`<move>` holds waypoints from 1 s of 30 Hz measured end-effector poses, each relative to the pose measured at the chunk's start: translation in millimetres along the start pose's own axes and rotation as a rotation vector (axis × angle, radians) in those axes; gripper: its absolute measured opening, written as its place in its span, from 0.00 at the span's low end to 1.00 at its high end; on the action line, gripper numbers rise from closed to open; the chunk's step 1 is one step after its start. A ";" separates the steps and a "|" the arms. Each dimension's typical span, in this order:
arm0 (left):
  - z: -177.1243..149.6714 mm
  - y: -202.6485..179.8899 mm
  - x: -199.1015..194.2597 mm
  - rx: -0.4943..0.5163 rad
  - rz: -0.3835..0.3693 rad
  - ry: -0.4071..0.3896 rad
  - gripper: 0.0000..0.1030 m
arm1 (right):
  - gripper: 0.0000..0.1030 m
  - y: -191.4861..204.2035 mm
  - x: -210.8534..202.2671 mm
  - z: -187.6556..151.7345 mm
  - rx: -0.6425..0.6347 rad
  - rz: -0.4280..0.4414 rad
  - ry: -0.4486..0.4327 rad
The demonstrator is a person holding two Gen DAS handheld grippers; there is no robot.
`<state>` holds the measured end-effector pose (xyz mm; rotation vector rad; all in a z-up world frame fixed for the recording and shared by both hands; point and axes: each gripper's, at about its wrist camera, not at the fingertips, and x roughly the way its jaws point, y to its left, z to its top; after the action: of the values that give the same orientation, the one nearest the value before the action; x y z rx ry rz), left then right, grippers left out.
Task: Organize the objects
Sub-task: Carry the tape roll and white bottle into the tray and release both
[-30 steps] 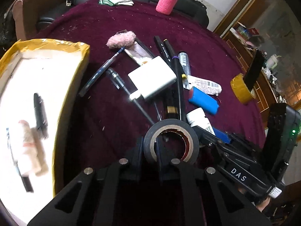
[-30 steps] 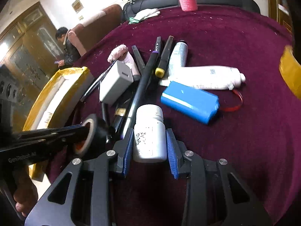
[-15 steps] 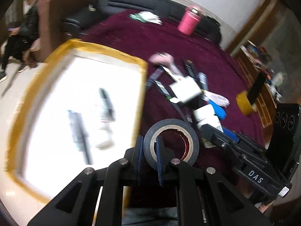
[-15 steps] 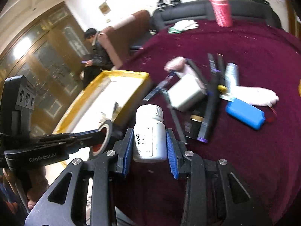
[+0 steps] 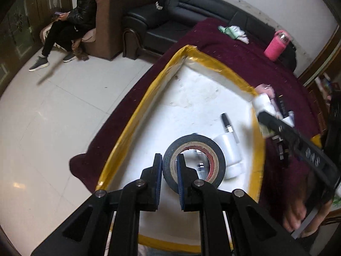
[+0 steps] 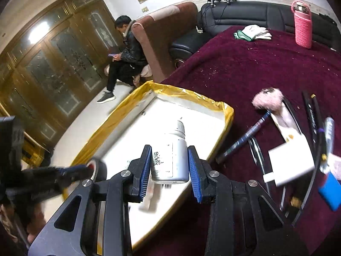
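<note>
1. The table under its maroon cloth (image 6: 245,68) carries everything, and the loose clutter sits on its right side: a white adapter block (image 6: 291,160), pens, a pink fluffy brush (image 6: 269,101) and a blue pack (image 6: 330,189). I read this heap as what is left to sort.

2. The yellow-taped tray (image 5: 136,117) lies on the left part of the cloth with its white floor mostly bare, so there is room to set things flat inside. A black pen (image 5: 228,125) and a white cylindrical thing I cannot identify already lie in it.

3. My right gripper (image 6: 170,166) has its blue pads part-way apart and pressed on both flanks of the white bottle (image 6: 172,160). The bottle hangs over the tray's near right part, cap pointing away from me, a grip across the body that I judge keeps it from swinging.

4. My left gripper (image 5: 169,170) is almost closed, pinching one wall of the black tape roll (image 5: 194,163), one pad outside and one inside the core. A thin wall needs only a narrow pinch. The roll hangs over the tray's floor, near its middle.

5. I judge both loads are in place for lowering and release.
</note>
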<state>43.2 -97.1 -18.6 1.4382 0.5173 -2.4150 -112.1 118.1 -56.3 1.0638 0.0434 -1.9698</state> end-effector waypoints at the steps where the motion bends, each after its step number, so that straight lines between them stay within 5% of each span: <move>1: -0.2 0.6 0.4 0.010 0.012 -0.003 0.11 | 0.33 -0.9 8.7 3.8 0.007 -0.007 0.015; 12: -1.6 -12.1 16.6 0.116 0.168 0.027 0.11 | 0.33 2.6 56.4 24.5 -0.065 -0.147 0.093; 21: -4.8 -5.7 21.2 0.101 0.174 0.059 0.13 | 0.33 4.4 70.3 25.2 -0.080 -0.200 0.132; 28: -12.9 -9.9 0.6 0.062 0.103 -0.027 0.13 | 0.34 -11.2 39.2 23.6 0.040 -0.055 0.077; 30: -15.4 -22.1 -14.3 0.072 0.043 -0.078 0.22 | 0.51 -18.4 18.0 15.1 0.072 0.002 0.043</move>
<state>52.7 -69.7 -9.3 1.3620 0.3817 -2.4680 -139.5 111.3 -65.6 1.1524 -0.0052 -1.9590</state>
